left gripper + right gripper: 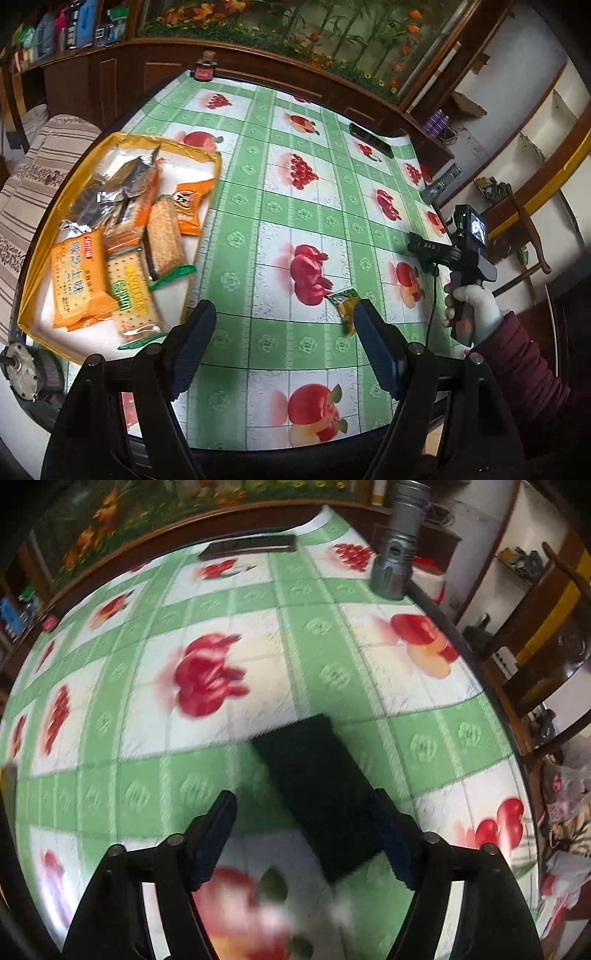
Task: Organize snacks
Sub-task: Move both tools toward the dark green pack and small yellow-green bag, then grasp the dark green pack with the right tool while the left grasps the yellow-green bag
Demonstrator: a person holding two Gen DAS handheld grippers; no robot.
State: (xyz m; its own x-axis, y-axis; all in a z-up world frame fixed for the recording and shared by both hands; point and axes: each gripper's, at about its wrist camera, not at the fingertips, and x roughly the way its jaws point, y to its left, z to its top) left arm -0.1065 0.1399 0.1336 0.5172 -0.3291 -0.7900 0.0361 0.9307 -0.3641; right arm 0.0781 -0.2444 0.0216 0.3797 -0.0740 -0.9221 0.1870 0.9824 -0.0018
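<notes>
The right claw (pixel 306 838) is spread and empty, a dark packet (pixel 317 794) lying between its jaws on the surface (pixel 332 672). The left claw (pixel 284 339) is spread too — near a small green packet (pixel 345 301). Most snacks already fill the tray (pixel 40 236) at left; these two remain.

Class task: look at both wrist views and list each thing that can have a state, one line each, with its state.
Yellow-rimmed snack tray: on the table, filled with wrapped biscuit packets.
Small green-and-yellow sachet: lying loose on the tablecloth, outside the tray.
Dark green flat packet: between the right jaws, no grip visible.
Left hand-held gripper: open, empty.
Right hand-held gripper: open.
Grey metal torch: standing upright.
</notes>
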